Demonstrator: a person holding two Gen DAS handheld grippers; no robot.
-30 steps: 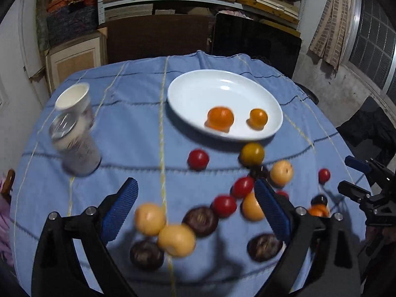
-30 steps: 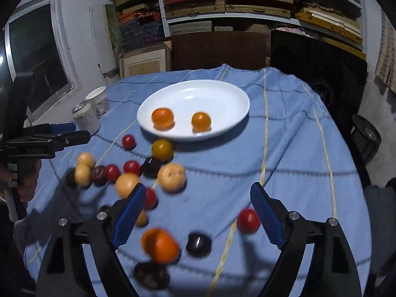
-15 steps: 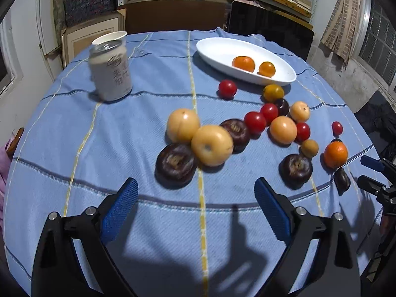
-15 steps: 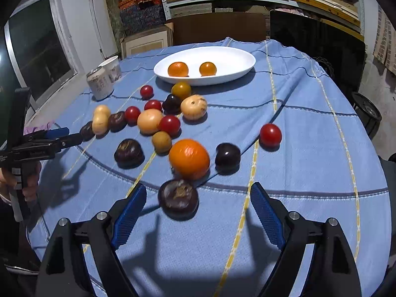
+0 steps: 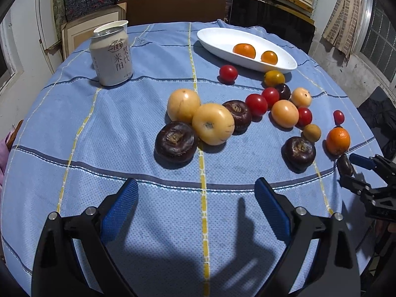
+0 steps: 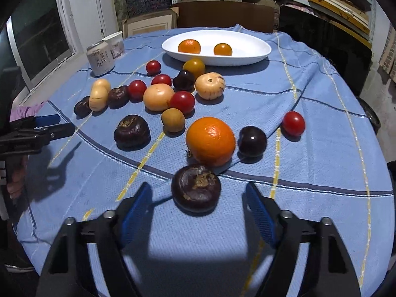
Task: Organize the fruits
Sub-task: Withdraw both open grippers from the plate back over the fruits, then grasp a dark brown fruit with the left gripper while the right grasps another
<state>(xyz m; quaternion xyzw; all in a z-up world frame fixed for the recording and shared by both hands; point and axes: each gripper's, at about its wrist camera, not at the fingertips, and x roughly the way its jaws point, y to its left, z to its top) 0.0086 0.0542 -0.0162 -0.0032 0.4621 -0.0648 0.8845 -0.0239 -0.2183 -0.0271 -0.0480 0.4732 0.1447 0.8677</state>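
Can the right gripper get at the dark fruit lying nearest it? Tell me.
Probably yes. The dark fruit lies just ahead of the right gripper, in line with the gap between its closing jaws, nothing blocking. The big orange sits close behind but apart.

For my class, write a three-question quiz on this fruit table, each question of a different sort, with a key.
1. True or false: the white plate holds three oranges.
2. Which fruit lies between the right gripper fingers? A) large orange B) dark brown fruit C) red tomato
3. Fill in: beside the paper cup stands a drink ____.

Key: 1 false, it holds two; 2 B, with the gripper closing but not yet touching it; 3 can.
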